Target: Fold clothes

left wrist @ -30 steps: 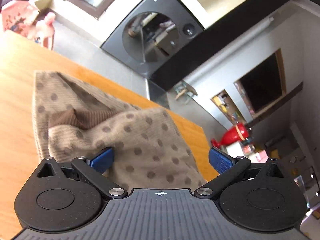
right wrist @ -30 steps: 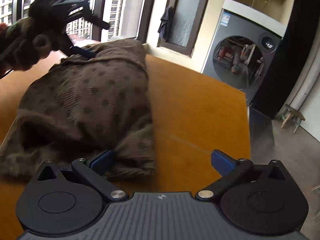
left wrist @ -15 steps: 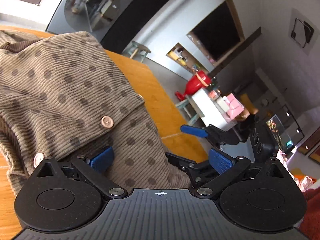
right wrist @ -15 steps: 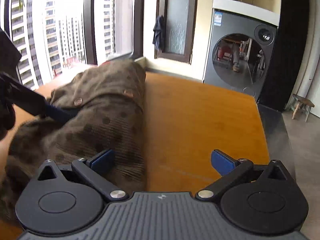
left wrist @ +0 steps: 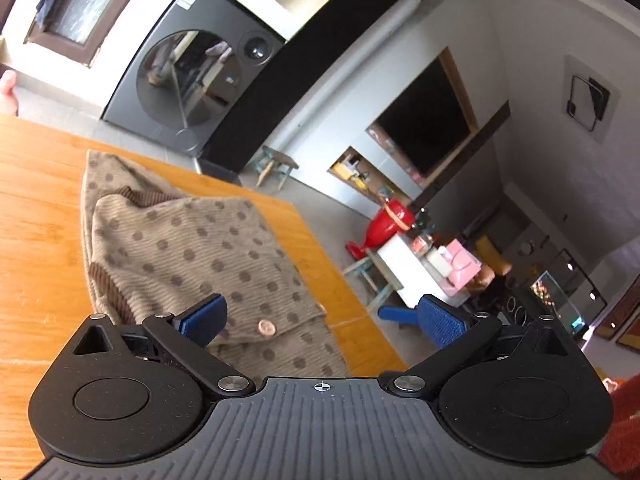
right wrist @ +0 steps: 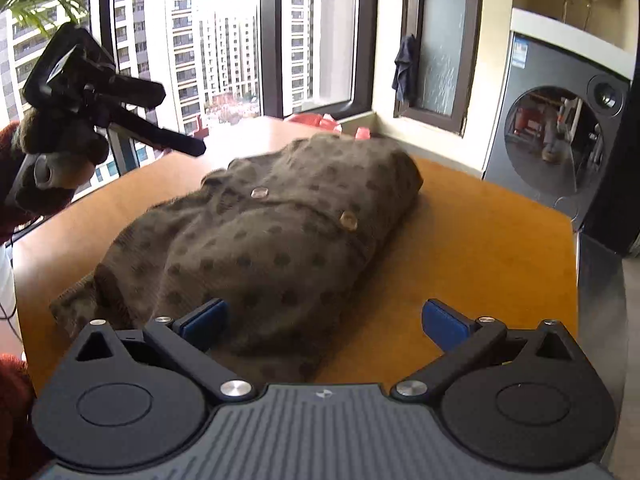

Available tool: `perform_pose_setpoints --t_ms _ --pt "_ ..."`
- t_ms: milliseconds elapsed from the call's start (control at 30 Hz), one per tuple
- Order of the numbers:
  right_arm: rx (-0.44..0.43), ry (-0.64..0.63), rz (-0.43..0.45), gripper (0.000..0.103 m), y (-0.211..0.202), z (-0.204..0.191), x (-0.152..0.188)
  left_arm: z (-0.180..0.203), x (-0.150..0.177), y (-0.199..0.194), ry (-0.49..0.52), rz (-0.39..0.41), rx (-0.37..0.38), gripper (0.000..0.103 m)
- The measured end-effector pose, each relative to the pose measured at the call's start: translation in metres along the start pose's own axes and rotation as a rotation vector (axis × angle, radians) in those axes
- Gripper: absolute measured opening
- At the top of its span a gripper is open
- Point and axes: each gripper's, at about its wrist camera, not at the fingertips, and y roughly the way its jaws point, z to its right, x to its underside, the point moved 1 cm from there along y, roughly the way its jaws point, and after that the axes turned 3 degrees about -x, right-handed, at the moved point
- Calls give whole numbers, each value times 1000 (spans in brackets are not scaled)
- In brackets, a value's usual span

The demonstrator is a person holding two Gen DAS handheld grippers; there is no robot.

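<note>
A brown polka-dot cardigan (right wrist: 280, 240) lies bundled on the wooden table (right wrist: 480, 248), folded into a long rounded heap with two round buttons showing along its front edge.

The right tool (right wrist: 324, 320) stands released, its blue pads wide apart and holding nothing. It sits low at the near end of the cardigan: the left pad is over the fabric's near edge, while the right pad is over bare table, beside the garment. Whether the left pad touches the cloth cannot be told.

The left tool (left wrist: 320, 320) is also spread wide and empty. In its own view the cardigan (left wrist: 192, 248) lies ahead and to the left, with one pad in front of the fabric near a button (left wrist: 265, 327) and the other pad out past the table's edge, over the floor. From the right wrist view this left tool (right wrist: 188, 144) is held up in the air in the person's hand (right wrist: 52, 160), above and to the left of the cardigan, clear of it.

Behind the table stands a washing machine (right wrist: 560, 152).
</note>
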Motion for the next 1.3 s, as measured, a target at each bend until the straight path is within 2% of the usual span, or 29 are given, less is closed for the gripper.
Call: perform_pose_setpoints --t_ms 67,133,200,300,433,533,600,700,733,833,933,1133,1233,1300 --pt "96 61 86 103 11 16 -21 -3 1 18 -30 -11 -49 103" --pt "185 123 120 103 32 35 -35 -11 8 36 -79 -69 -93 103" --pt "165 154 76 103 57 46 -40 -18 16 46 -100 -101 -133 103" --pt "193 46 -117 103 106 41 -29 -23 26 40 -76 -54 -132 103" --pt "182 31 -141 103 114 46 -45 -26 29 35 -70 -38 -128 103" --pt "209 55 -43 103 107 56 -71 -18 35 36 -10 -32 -143 103" --pt "252 122 5 103 113 71 -87 -13 39 35 24 -24 -150 103" --pt "295 155 -54 103 144 89 -90 -12 43 34 32 -12 -143 103" --pt "342 106 -103 103 162 91 -85 -11 44 33 29 -9 -139 103" --pt "407 -19 -118 103 178 83 -64 -11 44 32 21 -8 -133 103" --pt "388 34 -151 103 157 77 -66 -11 45 30 21 -6 -131 103" --pt "193 27 -90 103 75 24 -38 -14 45 33 17 -3 -127 103" --pt "108 59 -73 103 44 7 -16 -14 44 32 15 -9 -127 103" --pt "83 54 -97 103 37 -4 -1 -11 41 27 2 -19 -134 103"
